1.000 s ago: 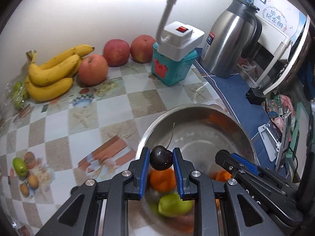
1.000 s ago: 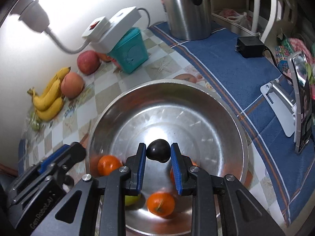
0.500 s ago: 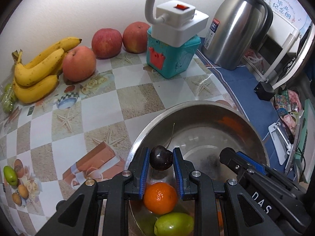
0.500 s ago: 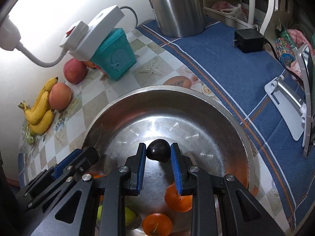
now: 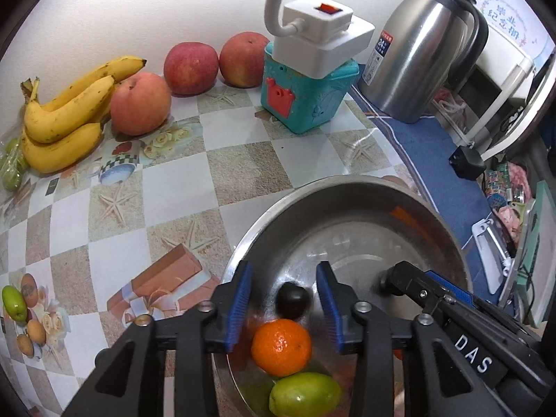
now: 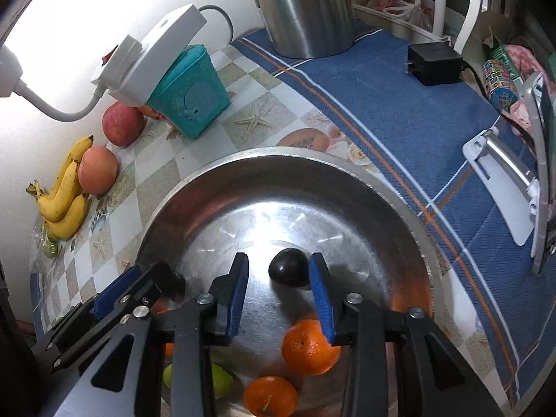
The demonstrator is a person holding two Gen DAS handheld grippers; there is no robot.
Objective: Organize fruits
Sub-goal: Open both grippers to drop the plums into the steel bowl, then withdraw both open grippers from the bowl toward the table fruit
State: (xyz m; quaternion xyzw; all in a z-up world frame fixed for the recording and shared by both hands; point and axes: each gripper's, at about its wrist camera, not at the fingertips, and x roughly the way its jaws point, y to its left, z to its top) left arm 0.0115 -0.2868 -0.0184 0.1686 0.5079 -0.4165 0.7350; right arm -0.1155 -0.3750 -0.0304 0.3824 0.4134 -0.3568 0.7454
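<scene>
Over the steel bowl [image 5: 347, 191], both of my claws tilt steeply down, their jaws opening at the same moment. Between the blue pads of my left gripper [image 5: 283, 300] a dark cherry [image 5: 293, 300] sits clear of both pads, slightly nearer the right-hand one, just beyond a mandarin [image 5: 280, 346] and a green fruit [image 5: 304, 394] lower in the bowl. My right gripper [image 6: 278, 278] frames a second dark cherry [image 6: 289, 267], which lies toward its right-hand finger, seemingly just touching or barely off the pad, resting on the bowl's bare floor [image 6: 278, 222]. Both cherries look released; each lies straight ahead between its own claw's fingers, so any withdrawal should go back along the fingers. Bananas [image 5: 66, 118] and apples [image 5: 190, 67] wait by the wall.
</scene>
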